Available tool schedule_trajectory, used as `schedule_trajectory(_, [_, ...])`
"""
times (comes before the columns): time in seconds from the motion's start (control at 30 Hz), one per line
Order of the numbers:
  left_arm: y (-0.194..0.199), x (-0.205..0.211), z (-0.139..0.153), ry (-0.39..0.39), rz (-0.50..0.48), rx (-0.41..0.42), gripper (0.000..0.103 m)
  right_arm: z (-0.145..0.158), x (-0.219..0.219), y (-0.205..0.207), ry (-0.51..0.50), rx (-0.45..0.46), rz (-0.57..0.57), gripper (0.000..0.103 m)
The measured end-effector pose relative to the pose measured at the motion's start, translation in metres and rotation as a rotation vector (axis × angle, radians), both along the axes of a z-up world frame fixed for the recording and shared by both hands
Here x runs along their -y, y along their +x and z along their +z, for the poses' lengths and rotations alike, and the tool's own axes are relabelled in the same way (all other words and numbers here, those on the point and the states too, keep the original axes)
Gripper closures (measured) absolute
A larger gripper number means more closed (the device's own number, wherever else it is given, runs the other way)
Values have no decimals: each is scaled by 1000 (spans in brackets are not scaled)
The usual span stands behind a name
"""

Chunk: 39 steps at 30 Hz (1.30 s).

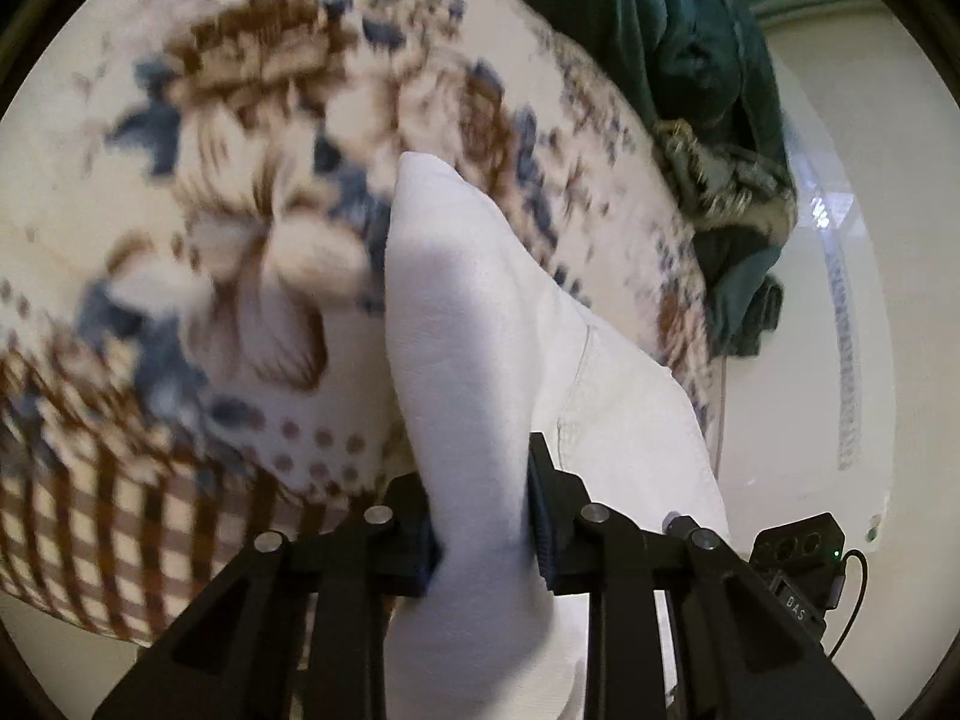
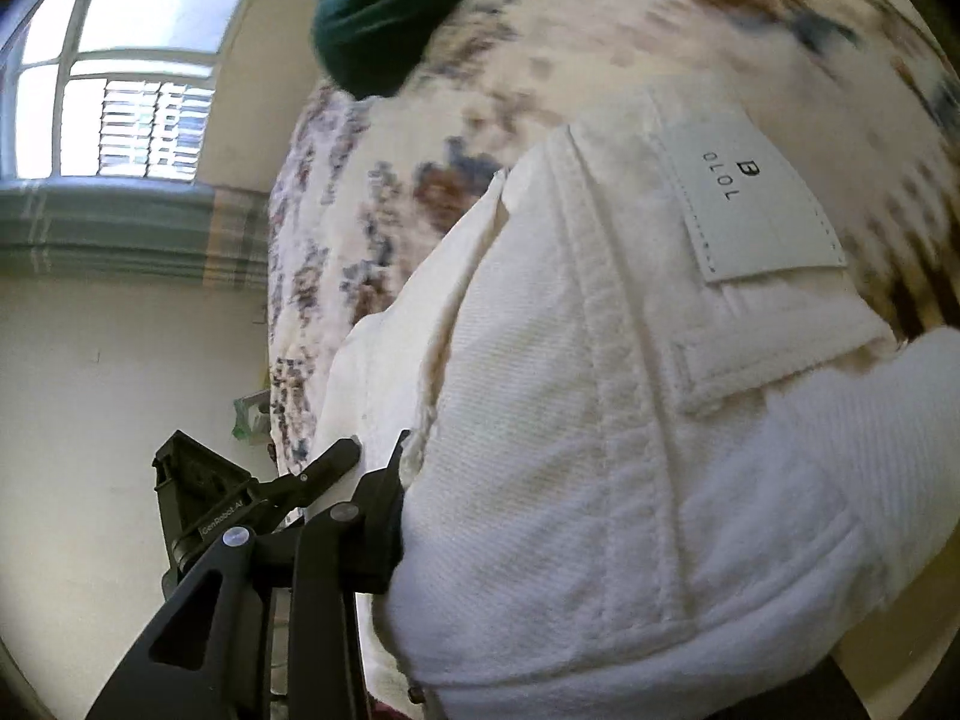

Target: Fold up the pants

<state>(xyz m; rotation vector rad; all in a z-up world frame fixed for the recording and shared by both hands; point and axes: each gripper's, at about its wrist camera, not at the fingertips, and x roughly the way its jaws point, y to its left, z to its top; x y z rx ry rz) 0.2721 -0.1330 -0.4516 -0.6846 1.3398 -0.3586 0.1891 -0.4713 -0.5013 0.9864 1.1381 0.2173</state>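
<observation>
**White trousers lifted over the bed, both grippers engaged**

Left wrist view: the left gripper (image 1: 480, 516) has its black jaws closed narrow on a bunched fold of the white cotton-twill pants (image 1: 480, 324). Cloth rises in a soft peak ahead of the fingers and trails down behind them. Below it lies the cream bedspread with brown and blue floral print (image 1: 252, 192), motion-blurred. A dark teal garment heap (image 1: 690, 48) sits at the bed's far edge, well apart from the pants.

Right wrist view: the pants fill the frame, waistband end nearest, with the pale sewn-on brand patch (image 2: 756, 204) and a belt loop showing. Of the right gripper (image 2: 384, 480) only the left finger shows, pressed against a raw-looking edge of the fabric; the other is hidden by cloth, so the grip cannot be confirmed. A window with slatted blind (image 2: 132, 96) sits at far left.

Handling judgement: mid-weight, limp denim-like weave, not slippery, will sag between holds. Best taken at the waistband and seams, where layers are thick and hold a crease.
</observation>
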Motion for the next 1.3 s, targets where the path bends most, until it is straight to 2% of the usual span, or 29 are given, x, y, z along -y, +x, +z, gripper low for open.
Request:
schedule_trajectory(0.13, [46, -42, 29, -15, 31, 66, 81, 29, -39, 56, 1, 52, 11, 62])
schedule_trajectory(0.23, [99, -82, 40, -13, 42, 106, 81, 34, -83, 115, 7, 82, 11, 62])
schedule_trajectory(0.33, [163, -130, 39, -13, 51, 134, 81, 29, -134, 191, 10, 116, 11, 62])
schedule_trajectory(0.5, [270, -206, 25, 27, 58, 177, 81, 4, -217, 308, 30, 141, 23, 62])
schedule_trajectory(0.6, [332, -250, 5, 67, 65, 193, 81, -21, -268, 379, 31, 143, 42, 62])
schedule_trajectory(0.73, [381, -289, -30, 95, 76, 186, 81, -67, -308, 438, 19, 107, 63, 62])
schedule_trajectory(0.87, [399, -307, -75, 119, 63, 125, 81, -109, -327, 450, 3, 9, 103, 58])
schedule_trajectory(0.9, [398, -310, -86, 113, 56, 114, 79, -111, -328, 448, -6, 0, 110, 49])
schedule_trajectory(0.93, [396, -312, -89, 111, 53, 114, 77, -114, -328, 443, -25, -25, 117, 46])
schedule_trajectory(1.03, [384, -318, -91, 111, 54, 113, 68, -115, -318, 428, -93, -71, 146, 38])
schedule_trajectory(1.07, [379, -320, -90, 121, 58, 114, 67, -113, -316, 426, -111, -77, 148, 37])
schedule_trajectory(1.1, [377, -321, -89, 131, 62, 114, 66, -109, -311, 420, -156, -98, 146, 28])
schedule_trajectory(1.2, [360, -321, -79, 202, 64, 110, 64, -100, -303, 414, -242, -145, 146, 22])
schedule_trajectory(1.3, [343, -316, -67, 297, 46, 117, 64, -85, -307, 416, -383, -175, 184, 19])
